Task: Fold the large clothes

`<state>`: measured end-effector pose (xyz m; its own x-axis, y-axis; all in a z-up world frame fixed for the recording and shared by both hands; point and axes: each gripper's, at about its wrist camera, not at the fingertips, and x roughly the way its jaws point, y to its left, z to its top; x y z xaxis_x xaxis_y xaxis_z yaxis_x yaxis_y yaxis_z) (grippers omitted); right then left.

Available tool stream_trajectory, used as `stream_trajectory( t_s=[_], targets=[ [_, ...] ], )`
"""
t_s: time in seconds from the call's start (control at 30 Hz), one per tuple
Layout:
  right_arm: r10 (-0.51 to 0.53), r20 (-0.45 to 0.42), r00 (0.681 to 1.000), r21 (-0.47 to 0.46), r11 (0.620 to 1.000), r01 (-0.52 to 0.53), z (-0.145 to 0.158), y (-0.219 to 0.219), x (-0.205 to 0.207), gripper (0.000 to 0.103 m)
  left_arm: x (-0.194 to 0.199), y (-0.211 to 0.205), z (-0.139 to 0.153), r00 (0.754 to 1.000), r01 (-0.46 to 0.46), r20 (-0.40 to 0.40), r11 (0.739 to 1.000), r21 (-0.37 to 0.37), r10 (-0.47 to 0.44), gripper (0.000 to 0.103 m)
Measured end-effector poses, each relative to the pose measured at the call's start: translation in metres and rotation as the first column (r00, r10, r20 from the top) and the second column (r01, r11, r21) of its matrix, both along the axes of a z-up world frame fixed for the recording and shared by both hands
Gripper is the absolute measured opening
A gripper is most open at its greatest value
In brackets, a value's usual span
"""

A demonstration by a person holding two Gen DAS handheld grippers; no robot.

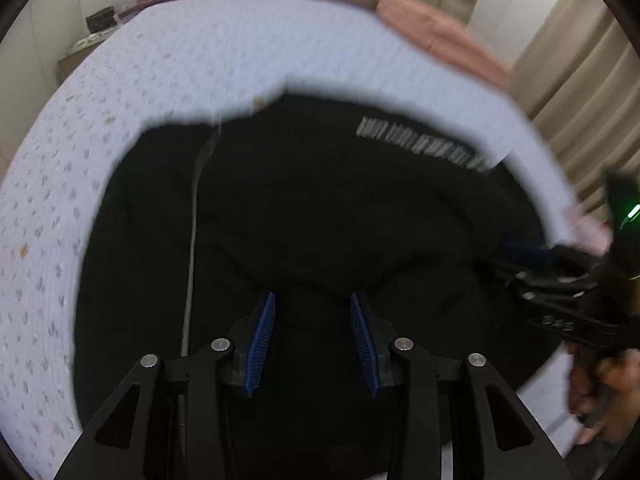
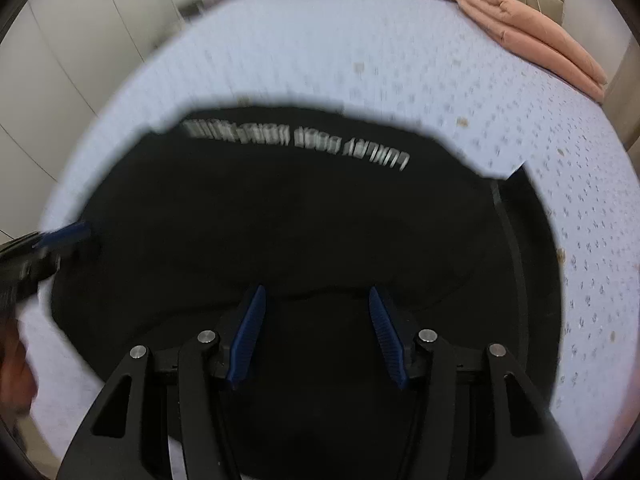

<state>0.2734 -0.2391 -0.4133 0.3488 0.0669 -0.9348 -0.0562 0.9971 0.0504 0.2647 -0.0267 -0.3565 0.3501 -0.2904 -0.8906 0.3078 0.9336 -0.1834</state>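
Black garment, a large top w/ a line of white lettering near its far edge, lies spread on the bed, over a pale lilac sheet w/ small print; it fills the middle of both wrist views. Left tongs hover over the cloth w/ blue pads apart & nothing between them, so open and empty. Right tongs same: jaws parted, no fabric pinched, pointing steeply down at the near part of the garment. Each tool shows at the edge of the other's view, so the two hands are fairly near each other. A folded pink blanket sits at the far corner by the headboard, well apart from the work. Both pics are motion-blurred, so exact edges are hard to tell. Risks, imo: black-on-black layers hide the hem, so a pinch could catch 2 layers or only the top one & skew the fold; uneven grabs left vs right would drag the cloth crooked; soft bedding gives, so a deep pinch might snag the sheet too.
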Motion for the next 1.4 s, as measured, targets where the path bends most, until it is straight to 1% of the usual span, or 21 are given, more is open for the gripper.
stream_trajectory(
  t_s=[0.03,0.07,0.13,0.17,0.23,0.33,0.4,0.47,0.53,0.6,0.67,0.73,0.8,0.87,0.97,1.07,1.17,1.23,1.3,1.33,1.4],
  targets=[
    [-0.002,-0.003,1.0,-0.002,1.0,0.002,-0.007,-0.002,0.003,0.058,0.004,-0.001,-0.013,1.0,-0.009,-0.03,1.0,0.008,0.009,0.044],
    [-0.01,0.001,1.0,0.003,1.0,0.01,-0.012,-0.004,0.003,0.058,0.01,0.005,-0.022,0.997,-0.043,-0.066,0.999,-0.034,0.04,0.043],
    [-0.011,0.012,1.0,-0.002,1.0,0.011,-0.014,-0.003,0.002,0.058,0.017,0.01,-0.024,0.994,-0.061,-0.095,0.995,-0.076,0.053,0.044],
    [-0.007,0.014,1.0,-0.007,1.0,0.007,-0.014,-0.003,0.001,0.058,0.018,0.011,-0.022,0.994,-0.054,-0.098,0.996,-0.076,0.046,0.044],
    [-0.004,0.0,1.0,0.004,1.0,0.004,-0.01,-0.007,0.001,0.057,0.014,0.01,-0.016,0.996,-0.043,-0.086,0.997,-0.067,0.037,0.044],
    [-0.027,0.03,0.999,0.038,0.999,0.026,0.019,-0.025,-0.016,0.054,0.001,0.017,0.01,0.998,-0.054,-0.043,0.997,-0.054,0.052,0.044],
    [-0.051,0.086,0.995,0.039,0.998,0.048,0.043,-0.04,-0.046,0.054,-0.014,0.03,0.027,0.996,-0.083,0.005,0.995,-0.057,0.083,0.044],
    [-0.066,0.104,0.992,0.01,0.998,0.065,0.051,-0.053,-0.07,0.055,-0.029,0.047,0.033,0.991,-0.129,0.021,0.99,-0.058,0.13,0.044],
    [-0.091,0.084,0.992,-0.039,0.995,0.094,0.043,-0.063,-0.092,0.055,-0.039,0.058,0.026,0.985,-0.173,0.007,0.985,-0.024,0.173,0.044],
    [-0.122,0.016,0.992,-0.059,0.991,0.123,0.02,-0.071,-0.104,0.055,-0.04,0.066,0.007,0.977,-0.211,-0.036,0.977,0.021,0.212,0.044],
    [-0.162,-0.05,0.986,-0.017,0.987,0.161,-0.004,-0.086,-0.099,0.054,-0.036,0.067,-0.014,0.967,-0.24,-0.086,0.971,0.015,0.24,0.044],
    [-0.171,-0.062,0.983,0.015,0.985,0.172,-0.017,-0.092,-0.098,0.055,-0.029,0.061,-0.02,0.965,-0.245,-0.085,0.969,0.028,0.247,0.046],
    [-0.171,-0.059,0.983,0.009,0.985,0.172,-0.018,-0.092,-0.095,0.055,-0.025,0.053,-0.018,0.968,-0.235,-0.071,0.969,0.07,0.24,0.046],
    [-0.16,-0.065,0.985,0.015,0.987,0.161,-0.013,-0.094,-0.096,0.055,-0.022,0.049,-0.013,0.97,-0.227,-0.07,0.971,0.082,0.232,0.046],
    [-0.169,-0.047,0.985,0.097,0.98,0.173,0.005,-0.117,-0.104,0.055,-0.02,0.055,0.005,0.973,-0.225,-0.044,0.973,0.056,0.228,0.046],
    [-0.231,0.017,0.973,0.146,0.963,0.226,0.031,-0.155,-0.115,0.056,-0.02,0.078,0.027,0.965,-0.263,0.002,0.964,0.038,0.263,0.046],
    [-0.317,0.032,0.948,0.183,0.934,0.307,0.04,-0.198,-0.11,0.072,-0.012,0.104,0.04,0.952,-0.306,0.013,0.952,-0.011,0.306,0.046],
    [-0.355,0.014,0.935,0.226,0.912,0.343,0.035,-0.221,-0.104,0.074,-0.006,0.125,0.041,0.944,-0.328,-0.003,0.944,-0.028,0.329,0.046],
    [-0.373,-0.019,0.928,0.282,0.888,0.363,0.021,-0.242,-0.093,0.074,0.006,0.136,0.037,0.943,-0.334,-0.034,0.94,-0.065,0.332,0.046],
    [-0.374,-0.035,0.927,0.296,0.882,0.367,0.016,-0.235,-0.082,0.074,0.012,0.141,0.033,0.943,-0.331,-0.057,0.94,-0.086,0.327,0.046],
    [-0.373,-0.072,0.925,0.328,0.867,0.375,-0.009,-0.247,-0.069,0.074,0.023,0.149,0.017,0.94,-0.334,-0.108,0.936,-0.109,0.323,0.046]
  ],
)
